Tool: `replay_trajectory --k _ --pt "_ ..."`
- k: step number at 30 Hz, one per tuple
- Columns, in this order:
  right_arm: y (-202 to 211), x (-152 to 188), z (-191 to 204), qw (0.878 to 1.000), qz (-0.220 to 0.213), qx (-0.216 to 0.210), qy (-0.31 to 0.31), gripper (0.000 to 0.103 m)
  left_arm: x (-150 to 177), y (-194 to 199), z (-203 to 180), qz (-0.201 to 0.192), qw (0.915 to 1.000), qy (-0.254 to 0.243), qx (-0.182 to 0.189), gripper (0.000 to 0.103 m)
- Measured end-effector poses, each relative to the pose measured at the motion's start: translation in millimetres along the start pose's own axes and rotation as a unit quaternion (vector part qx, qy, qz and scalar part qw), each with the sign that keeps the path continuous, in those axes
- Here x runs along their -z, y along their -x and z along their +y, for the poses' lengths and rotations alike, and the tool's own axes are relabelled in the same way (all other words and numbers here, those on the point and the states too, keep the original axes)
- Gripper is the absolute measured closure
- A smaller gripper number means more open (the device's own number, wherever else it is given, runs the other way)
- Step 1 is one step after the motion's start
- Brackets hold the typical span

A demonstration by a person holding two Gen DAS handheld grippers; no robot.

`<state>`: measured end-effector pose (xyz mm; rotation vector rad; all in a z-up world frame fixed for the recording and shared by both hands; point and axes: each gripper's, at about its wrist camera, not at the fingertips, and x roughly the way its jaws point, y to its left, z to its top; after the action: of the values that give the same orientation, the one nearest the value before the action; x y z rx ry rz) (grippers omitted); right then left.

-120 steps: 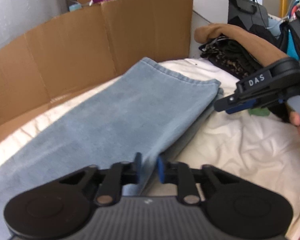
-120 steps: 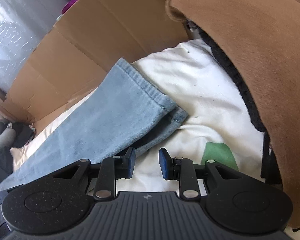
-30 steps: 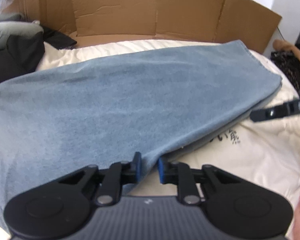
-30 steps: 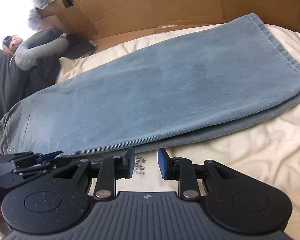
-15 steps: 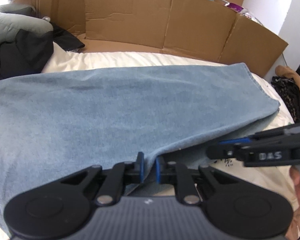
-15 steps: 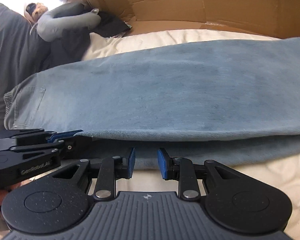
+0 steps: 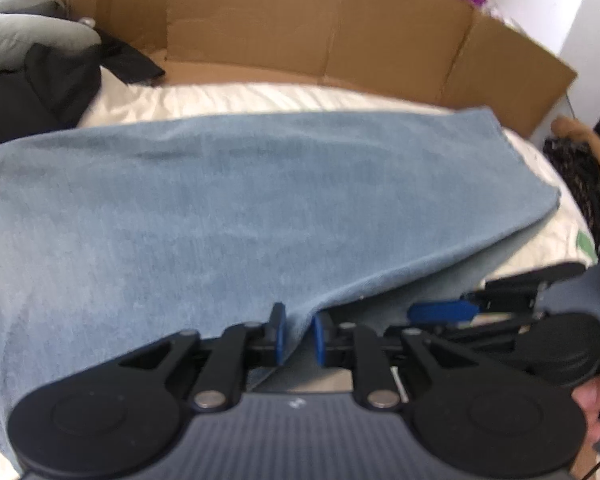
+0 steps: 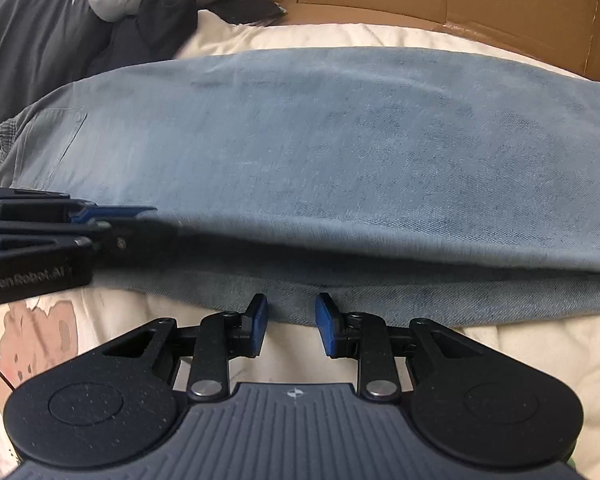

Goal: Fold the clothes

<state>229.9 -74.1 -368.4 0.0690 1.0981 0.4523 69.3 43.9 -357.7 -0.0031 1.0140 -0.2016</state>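
Light blue jeans (image 7: 228, 200), folded lengthwise leg on leg, lie across a white sheet (image 7: 220, 100). The waist and a back pocket (image 8: 48, 140) show at the left in the right wrist view. My left gripper (image 7: 298, 320) sits at the near edge of the top leg. Its jaws are opening, with the lifted denim edge between them, loose against the left pad. My right gripper (image 8: 292, 306) is at the near edge of the lower leg. Its jaws are opening, and the hem edge lies between the tips, unpressed. Each gripper shows beside the other: right gripper (image 7: 444, 312), left gripper (image 8: 112, 212).
A cardboard wall (image 7: 340, 32) stands along the bed's far side. Dark and grey clothes (image 7: 32, 72) are piled at the far left. A brown and patterned heap (image 7: 572, 152) lies at the right. A hand (image 7: 596, 400) holds the right gripper.
My right gripper slid left along the jeans' near edge and now sits close beside the left one. The left jaws, clamped on the denim edge before, have widened.
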Motion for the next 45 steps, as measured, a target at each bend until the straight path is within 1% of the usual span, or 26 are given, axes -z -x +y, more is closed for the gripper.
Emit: replay_trajectory --k 1,2,3,4,6,8,10,16,18,21,27,29,30,31,33,34,36,39,42,44,45 --pt "0.9 -0.4 -0.4 1.0 0.001 0.0 0.001 0.07 4.6 2.0 -0.4 0.001 0.9999 -0.009 -0.007 0.069" --pt "2.0 -1.2 -0.7 1.0 0.001 0.0 0.0 0.07 9.8 4.5 0.2 0.002 0.9997 -0.016 -0.015 0.063" --pt "3.1 -1.6 -0.5 1.0 0.0 -0.001 -0.001 0.07 14.8 7.2 2.1 0.003 0.9995 -0.018 -0.025 0.053" --pt "4.1 -2.0 -0.3 1.0 -0.002 -0.002 -0.002 0.069 19.8 9.9 4.4 0.003 0.9992 -0.018 -0.034 0.048" --pt "6.3 -2.8 0.1 1.0 -0.005 -0.004 -0.004 0.069 28.8 14.9 11.7 0.008 0.9985 -0.012 -0.053 0.048" --pt "7.4 -4.2 1.9 1.0 -0.009 -0.008 -0.001 0.069 36.9 19.2 19.1 0.017 0.9973 -0.005 -0.071 0.043" --pt "8.7 -5.5 3.2 1.0 -0.014 -0.013 0.0 0.069 43.9 25.8 26.0 0.019 0.9962 -0.001 -0.085 0.031" --pt "12.7 -8.6 10.2 0.999 -0.024 -0.027 0.005 0.069 60.3 44.8 35.1 0.008 0.9906 -0.004 -0.137 0.021" --pt "12.7 -9.9 13.0 0.999 -0.024 -0.029 0.007 0.069 63.5 43.2 37.2 0.012 0.9888 -0.009 -0.149 0.02" --pt "12.0 -11.2 16.2 0.999 -0.024 -0.03 0.009 0.069 67.0 35.6 39.0 0.027 0.9864 -0.02 -0.161 0.02" --pt "10.0 -12.1 22.1 0.999 -0.023 -0.036 0.011 0.069 69.7 29.7 45.6 0.023 0.9766 -0.043 -0.21 0.018" --pt "8.8 -11.5 25.0 0.999 -0.021 -0.041 0.012 0.069 71.0 31.2 49.2 0.015 0.9731 -0.048 -0.225 0.019" --pt "7.9 -11.0 27.5 0.999 -0.02 -0.044 0.015 0.069 70.9 32.9 51.9 0.009 0.9718 -0.046 -0.231 0.023" --pt "7.5 -11.1 30.1 0.999 -0.02 -0.047 0.019 0.069 70.4 36.8 56.0 0.0 0.9726 -0.036 -0.23 0.028" --pt "7.0 -11.9 35.3 0.998 -0.02 -0.052 0.026 0.069 69.1 45.6 68.0 -0.013 0.9758 0.008 -0.218 0.032" --pt "6.5 -12.9 37.5 0.998 -0.021 -0.055 0.029 0.069 68.0 48.8 73.7 -0.018 0.9751 0.029 -0.219 0.033" --pt "4.6 -16.4 41.8 0.998 -0.021 -0.057 0.03 0.069 65.4 51.7 80.6 -0.028 0.9719 0.05 -0.228 0.033" --pt "0.6 -21.2 50.7 0.997 -0.025 -0.061 0.036 0.069 62.0 52.4 88.9 -0.032 0.9711 0.068 -0.227 0.033" --pt "-8.2 -21.2 60.9 0.996 -0.02 -0.068 0.044 0.069 61.5 54.3 93.2 -0.039 0.9696 0.075 -0.23 0.032" --pt "-15.2 -20.0 68.1 0.996 -0.014 -0.072 0.051 0.069 63.5 55.5 95.6 -0.042 0.9669 0.082 -0.238 0.03" --pt "-20.0 -18.2 72.2 0.996 -0.009 -0.074 0.055 0.069 65.1 56.2 97.1 -0.042 0.965 0.087 -0.244 0.026"
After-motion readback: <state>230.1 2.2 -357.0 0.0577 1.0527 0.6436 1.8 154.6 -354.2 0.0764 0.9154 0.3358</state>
